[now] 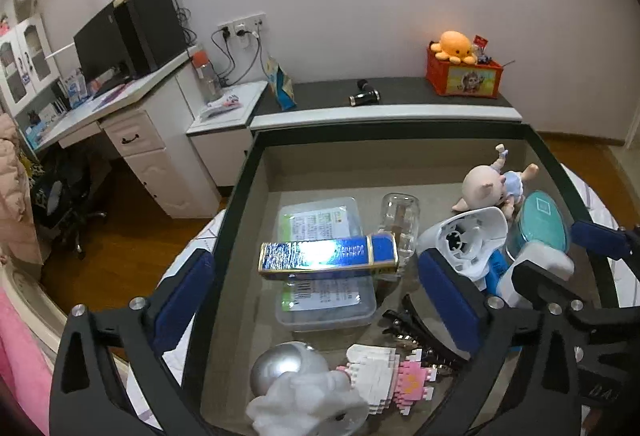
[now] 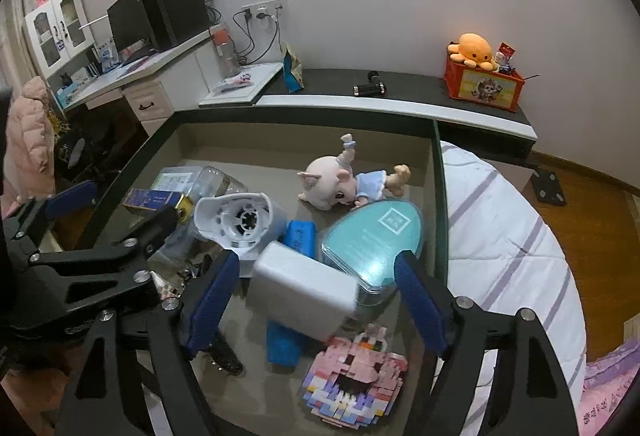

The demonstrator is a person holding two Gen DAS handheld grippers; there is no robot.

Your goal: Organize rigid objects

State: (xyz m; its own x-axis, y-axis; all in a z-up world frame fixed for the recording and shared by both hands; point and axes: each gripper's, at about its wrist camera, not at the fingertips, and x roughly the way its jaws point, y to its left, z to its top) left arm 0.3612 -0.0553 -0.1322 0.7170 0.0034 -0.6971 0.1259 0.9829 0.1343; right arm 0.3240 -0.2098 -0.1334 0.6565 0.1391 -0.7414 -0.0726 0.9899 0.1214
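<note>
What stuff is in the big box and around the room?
box: one, dark rim, tan inside, on the bed
shiny carton: one, blue, lying on the clear tub
clear tub: one, box middle
glass jar: one, clear, beside the carton
hair dryer: one, white, box middle
doll: one, pale, blue dress, far side
teal-lidded case: one, right side
brick models: two, pink and white, near side
silver ball: one, near side
plush octopus: one, orange, on the red crate
left gripper: open, over the tub
right gripper: open, over the dryer handle
</note>
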